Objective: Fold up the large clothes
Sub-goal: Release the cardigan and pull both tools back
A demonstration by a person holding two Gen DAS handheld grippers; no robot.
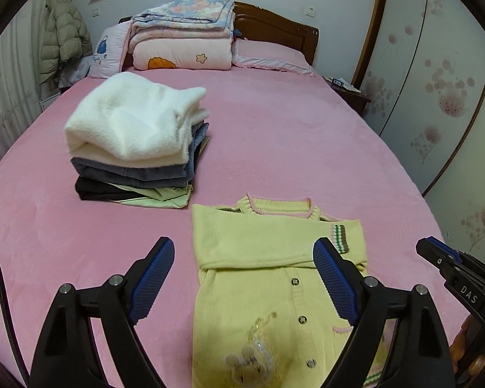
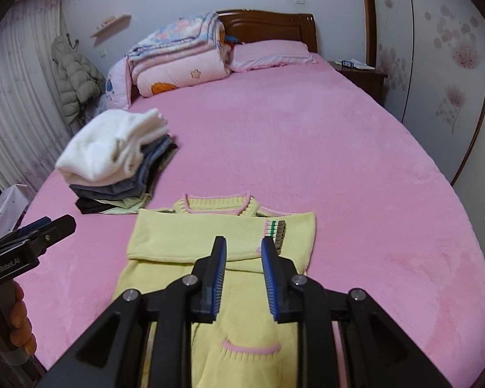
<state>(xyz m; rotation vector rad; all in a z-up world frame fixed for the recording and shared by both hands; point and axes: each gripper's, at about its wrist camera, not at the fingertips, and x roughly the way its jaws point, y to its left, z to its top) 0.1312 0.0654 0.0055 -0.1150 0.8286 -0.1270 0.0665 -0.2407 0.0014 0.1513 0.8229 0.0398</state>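
Held above the bed, the left gripper stands wide open with nothing between its blue pads, poised over the yellow cardigan, which lies partly folded on the pink bedspread, sleeves laid across its chest. Beyond it to the left sits a stack of folded clothes topped by a white fleece. From the right wrist view, the right gripper hangs over the same cardigan with its jaws only narrowly parted and empty; fingers grasp the other gripper's handle at the left edge.
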